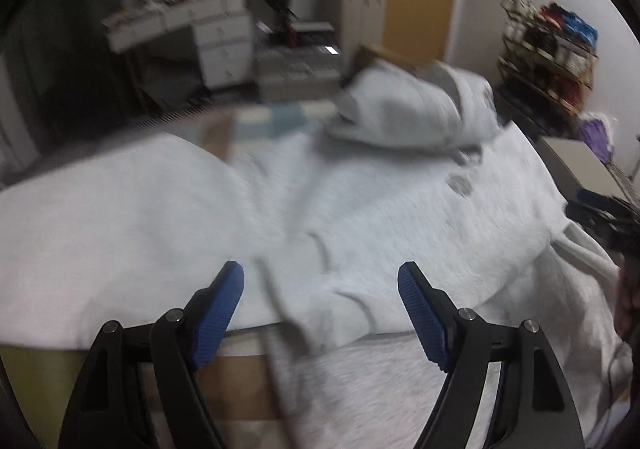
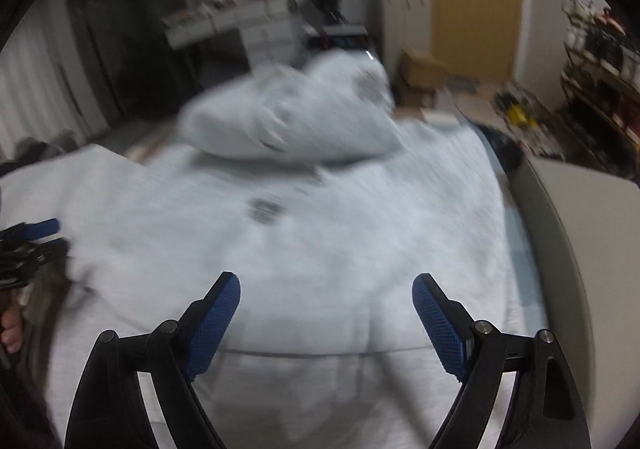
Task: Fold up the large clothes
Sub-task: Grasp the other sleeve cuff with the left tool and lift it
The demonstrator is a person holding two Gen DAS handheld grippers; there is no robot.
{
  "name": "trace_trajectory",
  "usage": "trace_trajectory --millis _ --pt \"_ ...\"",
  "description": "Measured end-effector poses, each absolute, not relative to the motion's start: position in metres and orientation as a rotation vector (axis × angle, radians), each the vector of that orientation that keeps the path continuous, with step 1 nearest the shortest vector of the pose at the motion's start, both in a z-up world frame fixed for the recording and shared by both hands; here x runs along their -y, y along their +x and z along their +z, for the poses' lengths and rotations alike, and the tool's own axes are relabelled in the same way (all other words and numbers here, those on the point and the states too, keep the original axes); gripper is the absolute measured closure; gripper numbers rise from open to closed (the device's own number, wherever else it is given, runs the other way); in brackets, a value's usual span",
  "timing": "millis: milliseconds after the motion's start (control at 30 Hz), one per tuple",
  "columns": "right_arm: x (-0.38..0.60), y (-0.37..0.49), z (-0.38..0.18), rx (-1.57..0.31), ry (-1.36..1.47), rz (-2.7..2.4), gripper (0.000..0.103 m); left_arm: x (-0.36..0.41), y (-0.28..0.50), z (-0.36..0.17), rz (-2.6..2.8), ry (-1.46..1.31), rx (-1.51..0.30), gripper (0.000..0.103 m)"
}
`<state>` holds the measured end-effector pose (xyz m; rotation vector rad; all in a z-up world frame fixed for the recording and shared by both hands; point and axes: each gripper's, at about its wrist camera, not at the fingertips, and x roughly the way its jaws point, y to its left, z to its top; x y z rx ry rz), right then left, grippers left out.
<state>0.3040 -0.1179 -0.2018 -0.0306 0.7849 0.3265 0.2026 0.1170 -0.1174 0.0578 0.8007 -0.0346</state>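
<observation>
Hovering: two open tools (image 1: 320,277) (image 2: 326,287), one grey garment (image 1: 360,201)

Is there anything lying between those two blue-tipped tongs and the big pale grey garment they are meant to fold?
Nothing visible does. The left tongs and right tongs both stand open directly over the spread light grey hooded sweatshirt, with only air between.

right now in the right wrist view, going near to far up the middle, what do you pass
right gripper with open jaws → spread pale grey garment → dark printed logo on it → bunched-up hood → cluttered white drawers by the far wall
</observation>
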Motion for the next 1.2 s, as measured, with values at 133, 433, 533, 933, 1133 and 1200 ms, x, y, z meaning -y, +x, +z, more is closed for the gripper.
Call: trace_trajectory --millis 133,433,533,933,1133,1200 --pt "0.083 0.252 -0.181 -0.62 -0.001 0.427 0.013 -0.136 0.169 -0.093 0.119 0.11 -0.685 0.027" --pt "0.008 0.175 -0.146 -0.487 0.092 0.624 0.004 -0.214 0.111 -0.077 0.362 0.044 -0.583 0.016" --pt "-0.007 0.16 -0.144 -0.486 0.106 0.673 0.003 -0.262 0.113 -0.085 0.478 -0.012 -0.572 0.01" --pt "-0.029 0.153 -0.15 -0.508 0.156 0.729 0.0 -0.403 0.167 -0.142 0.381 -0.602 -0.558 0.009" --pt "-0.033 0.153 -0.154 -0.509 0.136 0.71 0.0 -0.393 0.198 -0.155 0.407 -0.541 -0.553 0.043" --pt "-0.034 0.154 -0.155 -0.51 0.137 0.707 0.0 -0.394 0.199 -0.15 0.44 -0.515 -0.544 0.094"
